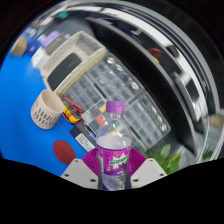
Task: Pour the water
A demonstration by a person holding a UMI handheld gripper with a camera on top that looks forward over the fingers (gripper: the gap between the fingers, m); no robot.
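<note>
A clear plastic water bottle (115,150) with a purple cap and a purple-and-green label stands between my fingers, and my gripper (113,168) is shut on it, the magenta pads (88,162) pressing on both sides of its label. The bottle is lifted and the whole scene looks tilted. A beige ribbed cup (44,110) stands on the blue table surface (22,100) beyond the bottle and off to its left.
Small colourful items (75,113) lie by the cup, and a red round object (64,150) sits near the left finger. A wire mesh basket (128,95) and a dark keyboard-like thing (66,66) lie farther back. Green leaves (172,158) show at right.
</note>
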